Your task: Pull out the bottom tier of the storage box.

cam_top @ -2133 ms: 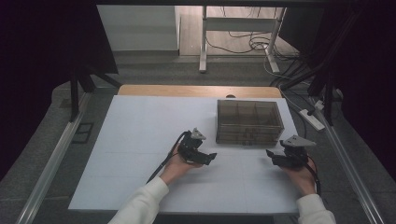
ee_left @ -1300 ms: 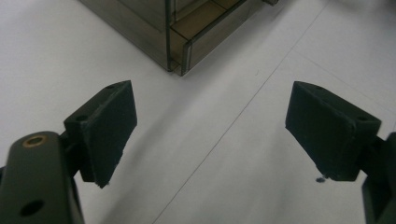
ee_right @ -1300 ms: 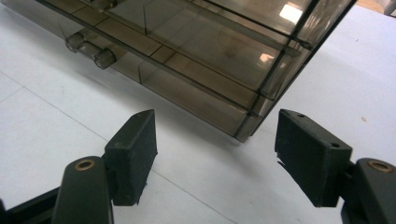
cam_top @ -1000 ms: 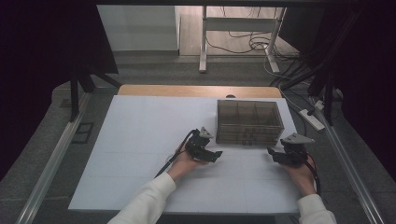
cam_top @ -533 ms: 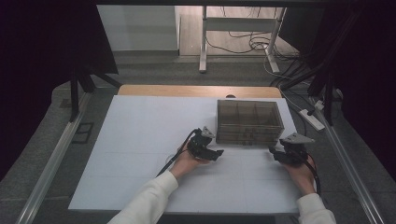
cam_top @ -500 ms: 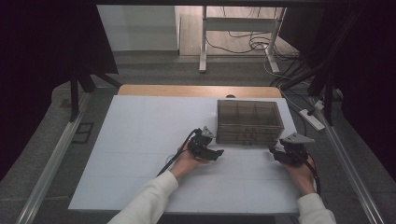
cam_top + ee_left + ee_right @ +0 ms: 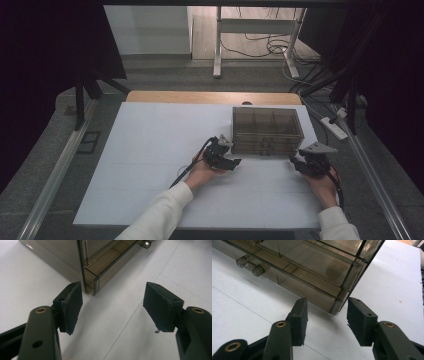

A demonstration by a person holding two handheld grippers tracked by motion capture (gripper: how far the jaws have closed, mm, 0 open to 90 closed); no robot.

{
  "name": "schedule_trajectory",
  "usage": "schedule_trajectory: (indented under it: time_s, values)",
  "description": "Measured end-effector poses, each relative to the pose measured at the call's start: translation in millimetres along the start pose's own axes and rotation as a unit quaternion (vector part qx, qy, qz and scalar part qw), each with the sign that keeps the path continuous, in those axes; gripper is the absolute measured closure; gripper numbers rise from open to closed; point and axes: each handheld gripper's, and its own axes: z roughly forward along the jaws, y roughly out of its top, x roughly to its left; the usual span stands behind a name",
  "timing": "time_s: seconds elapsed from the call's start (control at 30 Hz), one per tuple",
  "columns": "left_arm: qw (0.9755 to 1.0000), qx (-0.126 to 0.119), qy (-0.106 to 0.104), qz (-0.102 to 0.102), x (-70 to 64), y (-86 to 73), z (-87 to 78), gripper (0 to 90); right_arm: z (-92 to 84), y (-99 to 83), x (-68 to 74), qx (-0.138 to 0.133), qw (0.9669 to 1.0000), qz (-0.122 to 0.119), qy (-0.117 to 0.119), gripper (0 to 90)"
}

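Right hand-held gripper [image 7: 325, 320] view, drawer knob [image 7: 249, 265] on cabinet [image 7: 312, 262]

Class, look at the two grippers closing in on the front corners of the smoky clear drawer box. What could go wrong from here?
1. The right gripper, whose jaws have just been closing, frames only the drawer box's thin corner edge; the hold may slip off.
2. The left gripper, also closing, sits open beside the other corner with nothing between its pads; uneven contact could twist the box across the white table.
3. A drawer could slide out if the box tilts.
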Motion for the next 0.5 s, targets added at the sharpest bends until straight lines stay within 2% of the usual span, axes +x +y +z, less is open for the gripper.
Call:
schedule_trajectory:
  time_s: [0.27, 0.37, 0.5]
  values:
    - [1.0000, -0.001, 0.000, 0.002, -0.5, 1.7, 2.3, 33.0, -0.3, -0.5, -0.3, 0.002, 1.0000, 0.001, 0.002, 53.9]
    - [1.0000, -0.001, 0.002, 0.002, -0.7, 2.1, 2.6, 33.0, -1.2, -0.3, -0.2, 0.000, 1.0000, 0.002, 0.008, 57.3]
    - [1.0000, -0.002, 0.003, 0.002, 0.1, 2.3, 2.9, 33.6, 0.4, 0.1, 2.1, 0.000, 1.0000, -0.005, 0.002, 57.9]
